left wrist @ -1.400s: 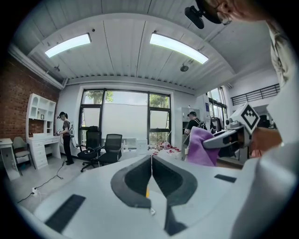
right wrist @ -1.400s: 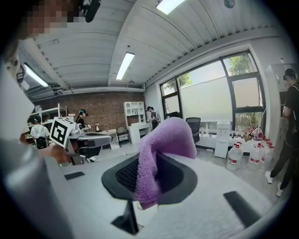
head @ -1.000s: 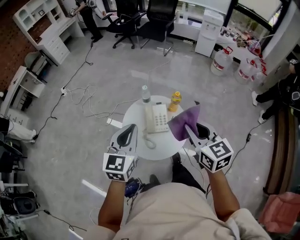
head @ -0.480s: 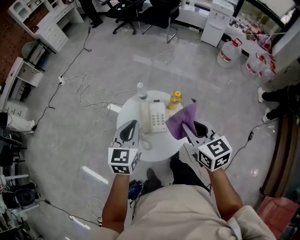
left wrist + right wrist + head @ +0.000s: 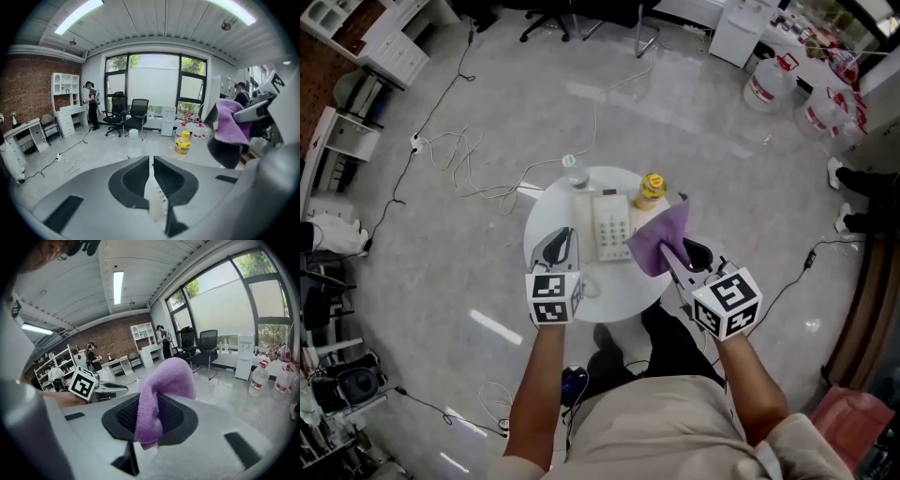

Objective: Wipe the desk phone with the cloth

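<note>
Wipe not started | I'm pinching cloth in right gripper jaws, desk phone's 3 o'clock | left gripper jaws closed, empty

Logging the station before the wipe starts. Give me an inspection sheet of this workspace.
Surface: small round white table on a grey floor.
Job's things: desk phone lies mid-table; purple cloth is off the table, in the right gripper.
Clutter: clear bottle and yellow bottle stand at the table's far edge.
Grippers: left gripper shut and empty, over the table's near-left edge in the head view; right gripper shut on the cloth.
Cables: white cable looped on the floor left of the table; phone cord near the table's front.
Surroundings: water jugs, white shelving, a person by the far desks.
</note>
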A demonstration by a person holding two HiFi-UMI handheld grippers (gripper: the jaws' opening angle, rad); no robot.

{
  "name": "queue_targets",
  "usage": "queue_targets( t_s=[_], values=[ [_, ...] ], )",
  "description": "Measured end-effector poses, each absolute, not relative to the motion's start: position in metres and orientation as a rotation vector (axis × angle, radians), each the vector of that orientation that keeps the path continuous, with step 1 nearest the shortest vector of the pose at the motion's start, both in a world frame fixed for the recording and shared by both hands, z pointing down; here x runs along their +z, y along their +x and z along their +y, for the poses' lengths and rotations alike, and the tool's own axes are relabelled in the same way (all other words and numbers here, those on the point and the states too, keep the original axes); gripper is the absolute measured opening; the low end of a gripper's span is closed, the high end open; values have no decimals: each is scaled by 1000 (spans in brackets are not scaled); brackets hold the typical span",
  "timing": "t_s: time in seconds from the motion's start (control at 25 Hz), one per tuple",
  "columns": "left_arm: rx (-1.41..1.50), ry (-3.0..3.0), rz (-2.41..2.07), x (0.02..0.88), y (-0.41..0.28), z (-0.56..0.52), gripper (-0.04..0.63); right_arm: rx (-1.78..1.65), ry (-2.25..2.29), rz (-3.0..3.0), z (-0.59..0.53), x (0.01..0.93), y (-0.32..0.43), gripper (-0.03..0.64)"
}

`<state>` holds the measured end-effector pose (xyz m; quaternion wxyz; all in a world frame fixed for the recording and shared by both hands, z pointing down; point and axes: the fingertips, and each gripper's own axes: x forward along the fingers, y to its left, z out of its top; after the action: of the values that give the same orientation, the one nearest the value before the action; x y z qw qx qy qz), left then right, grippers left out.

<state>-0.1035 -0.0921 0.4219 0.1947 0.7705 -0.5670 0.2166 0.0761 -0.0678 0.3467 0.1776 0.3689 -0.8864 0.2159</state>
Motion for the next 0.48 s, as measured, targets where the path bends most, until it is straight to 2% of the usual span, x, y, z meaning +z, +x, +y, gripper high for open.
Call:
queue_targets(
  t_s=[0.48],
  values=[
    [714,1994,-1536,549,-107,-126,15,674,937,-2470,-104,428,44,67]
  ],
)
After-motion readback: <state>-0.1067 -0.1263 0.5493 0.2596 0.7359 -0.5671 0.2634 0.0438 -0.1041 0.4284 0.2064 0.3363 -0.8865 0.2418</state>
